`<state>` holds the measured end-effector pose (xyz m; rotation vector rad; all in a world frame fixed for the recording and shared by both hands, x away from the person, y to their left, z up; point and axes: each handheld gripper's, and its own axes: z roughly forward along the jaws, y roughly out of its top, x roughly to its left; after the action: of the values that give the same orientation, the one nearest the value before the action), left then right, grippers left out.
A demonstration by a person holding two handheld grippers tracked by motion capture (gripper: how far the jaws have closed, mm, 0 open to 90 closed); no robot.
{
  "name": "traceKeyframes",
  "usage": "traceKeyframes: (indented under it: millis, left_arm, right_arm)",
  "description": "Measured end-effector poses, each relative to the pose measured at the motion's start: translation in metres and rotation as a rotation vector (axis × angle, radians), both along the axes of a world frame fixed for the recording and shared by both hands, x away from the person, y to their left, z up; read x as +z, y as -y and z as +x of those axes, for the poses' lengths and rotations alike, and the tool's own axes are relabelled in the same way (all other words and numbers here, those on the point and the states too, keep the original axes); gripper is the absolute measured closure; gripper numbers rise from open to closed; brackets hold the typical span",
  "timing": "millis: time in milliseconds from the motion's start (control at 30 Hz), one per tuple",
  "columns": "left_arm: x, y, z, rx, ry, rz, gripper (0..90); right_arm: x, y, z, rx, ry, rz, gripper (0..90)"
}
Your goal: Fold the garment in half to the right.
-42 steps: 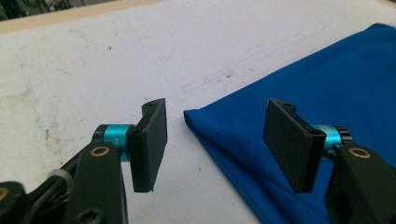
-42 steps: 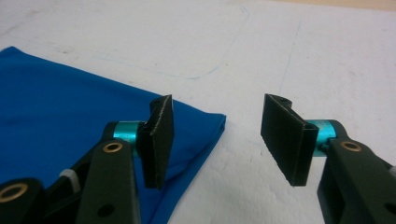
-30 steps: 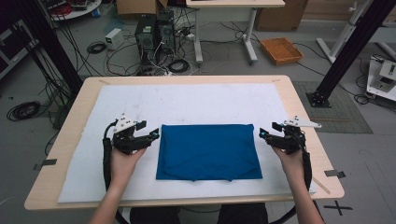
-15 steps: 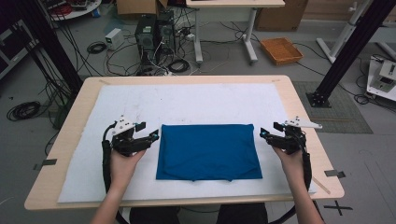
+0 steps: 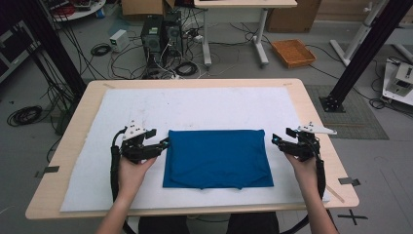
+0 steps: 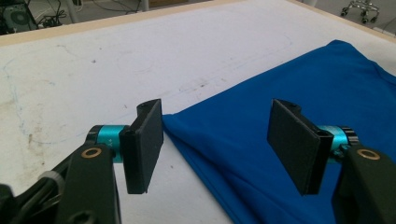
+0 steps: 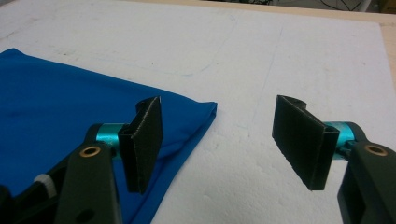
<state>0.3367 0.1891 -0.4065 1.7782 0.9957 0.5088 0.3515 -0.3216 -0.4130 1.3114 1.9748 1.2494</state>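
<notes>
- The folded blue fabric rectangle [image 5: 216, 158] lies flat on the white padded sheet [image 5: 195, 109] covering your table, between your two tools (smooth on top, layered edges along its left side).
- Your left gripper [image 5: 163, 145] gapes wide at the cloth's upper left corner.
- Your right gripper [image 5: 276, 140] is spread wide too, just beside its right edge.

Black tongs [image 6: 215, 144] carry flat rectangular pads [image 6: 147, 140], teal collars, brass-ringed screws and black cables.
</notes>
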Motion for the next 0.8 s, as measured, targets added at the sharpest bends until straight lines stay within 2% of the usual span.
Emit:
traceKeyframes:
  millis: [100, 167, 233, 333, 500, 633, 800]
  left_arm:
    - [0.002, 0.003, -0.003, -0.012, -0.014, -0.003, 36.2]
    - [0.003, 0.006, -0.006, 0.000, -0.034, 0.005, 35.3]
    - [0.003, 0.009, -0.011, 0.014, -0.064, -0.009, 35.4]
    - [0.000, 0.010, -0.019, 0.022, -0.082, -0.018, 35.7]
    - [-0.007, 0.003, -0.035, 0.027, -0.134, -0.045, 35.9]
    - [-0.012, -0.005, -0.046, 0.046, -0.194, -0.078, 36.7]
    - [-0.021, -0.008, -0.055, 0.044, -0.271, -0.107, 38.3]
  right_arm:
    - [0.000, 0.002, -0.001, 0.001, 0.001, -0.003, 33.6]
    - [0.000, 0.004, -0.002, -0.005, 0.004, 0.003, 33.6]
    - [0.000, 0.006, -0.002, -0.006, 0.008, 0.004, 33.6]
    - [0.001, 0.006, -0.003, -0.008, 0.008, 0.007, 33.6]
    - [0.002, 0.006, -0.003, -0.005, 0.012, 0.004, 33.6]
    - [0.001, 0.006, -0.003, -0.005, 0.011, 0.003, 33.7]
    - [0.000, 0.005, -0.002, -0.007, 0.008, 0.003, 33.7]
